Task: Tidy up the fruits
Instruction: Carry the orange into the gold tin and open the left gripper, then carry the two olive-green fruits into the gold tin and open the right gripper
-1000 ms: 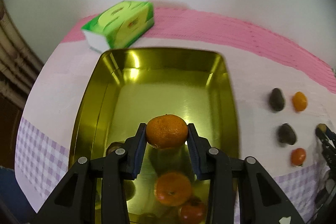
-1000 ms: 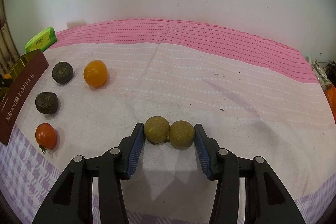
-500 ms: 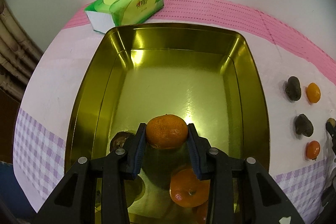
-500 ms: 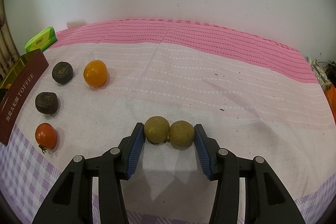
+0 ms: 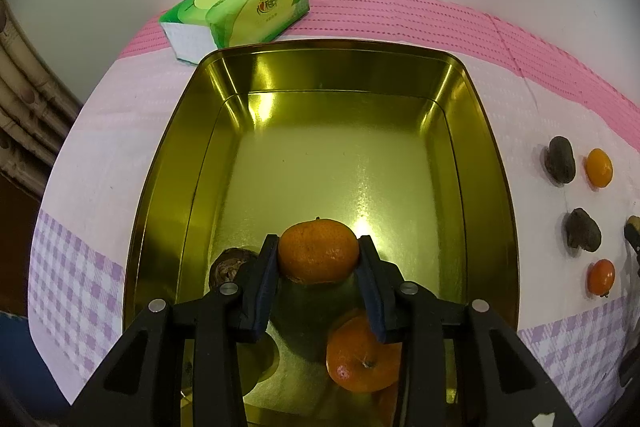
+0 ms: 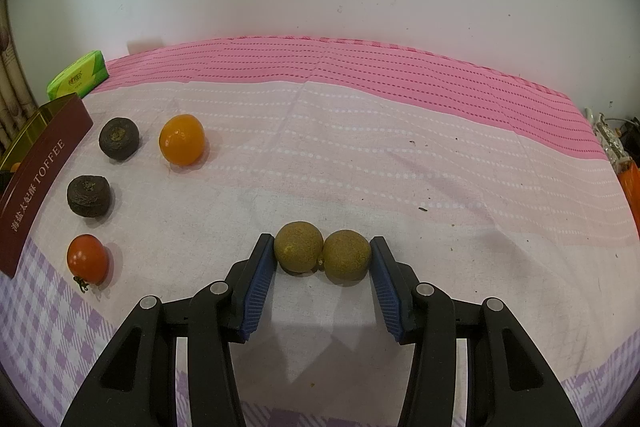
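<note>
Left claw [image 5: 319, 254] over gold tin [image 5: 494, 163], jaws just eased a touch wider, pads still clamped on mandarin [image 5: 318, 251]. Second mandarin [image 5: 362, 357] lying in tin below. Right claw [image 6: 322, 259] squeezing two brownish-green fruits [image 6: 322, 257] side by side on counter [image 6: 360, 155]. Cherry tomato [image 6: 87, 259] near tin.

The left gripper [image 5: 319, 259] hides part of a tangerine [image 5: 362, 357] and a brown fruit [image 5: 229, 267]; the tin [image 6: 28, 163] is cut off at left.
</note>
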{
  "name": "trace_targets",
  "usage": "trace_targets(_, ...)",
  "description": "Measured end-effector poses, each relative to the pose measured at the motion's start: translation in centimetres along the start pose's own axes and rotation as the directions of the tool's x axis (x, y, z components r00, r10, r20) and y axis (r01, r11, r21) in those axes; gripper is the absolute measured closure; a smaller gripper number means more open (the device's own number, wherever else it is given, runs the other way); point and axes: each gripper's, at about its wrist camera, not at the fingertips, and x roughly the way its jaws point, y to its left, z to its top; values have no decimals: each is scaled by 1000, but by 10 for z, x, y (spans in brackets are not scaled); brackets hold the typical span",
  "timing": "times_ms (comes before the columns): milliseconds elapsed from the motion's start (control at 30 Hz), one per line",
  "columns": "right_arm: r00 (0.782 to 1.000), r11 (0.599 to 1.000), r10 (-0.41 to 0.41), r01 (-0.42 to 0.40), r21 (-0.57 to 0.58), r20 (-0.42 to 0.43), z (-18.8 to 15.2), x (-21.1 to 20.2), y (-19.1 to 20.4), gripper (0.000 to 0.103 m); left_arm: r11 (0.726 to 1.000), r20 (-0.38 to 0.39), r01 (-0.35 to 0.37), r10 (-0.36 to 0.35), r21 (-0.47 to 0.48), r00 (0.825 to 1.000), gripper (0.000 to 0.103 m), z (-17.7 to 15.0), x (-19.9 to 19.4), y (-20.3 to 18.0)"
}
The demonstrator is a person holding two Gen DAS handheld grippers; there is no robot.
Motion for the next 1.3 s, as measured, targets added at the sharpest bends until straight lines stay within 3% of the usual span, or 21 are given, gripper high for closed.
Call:
trace_targets(167, 1000, 1000, 0, 0, 0, 0, 0, 0, 0, 54, 1000, 11, -6, 6, 19, 1000, 65, -3, -7, -4)
trace_targets(267, 1000, 1000, 0, 0, 5, 1, -1, 0, 0, 54, 1000, 29, -13, 12, 27, 999, 58, -5, -18, -3)
trace_targets(400, 1000, 1000, 1, -1, 13, 0, -1, 1, 0, 54, 1000, 78, -6, 4, 24, 997, 37, -8, -41, 1)
trace_targets(600, 1000, 1000, -6, 6, 23, -14, 2, 2, -2, 54, 1000, 135, -23, 21, 9, 991, 33, -22, -69, 13)
trace_targets(733, 999, 999, -15, 17, 35, -30, 6, 2, -1, 54, 999, 149, -25, 28, -28, 988, 24, -33, -80, 24)
trace_targets(900, 1000, 999, 1, -1, 45, -13, 16, -13, 8, 54, 998, 152, -26, 34, -54, 988, 20, -44, -84, 38)
trace_targets(1133, 992, 992, 121, -119, -45, 35, 44, -44, 68, 54, 996, 172, -35, 49, -83, 984, 10, -57, -90, 53)
trace_targets(1300, 969, 960, 246, -239, -146, 27, 60, -55, 140, 54, 993, 177, -72, 87, -90, 980, 8, -66, -95, 64)
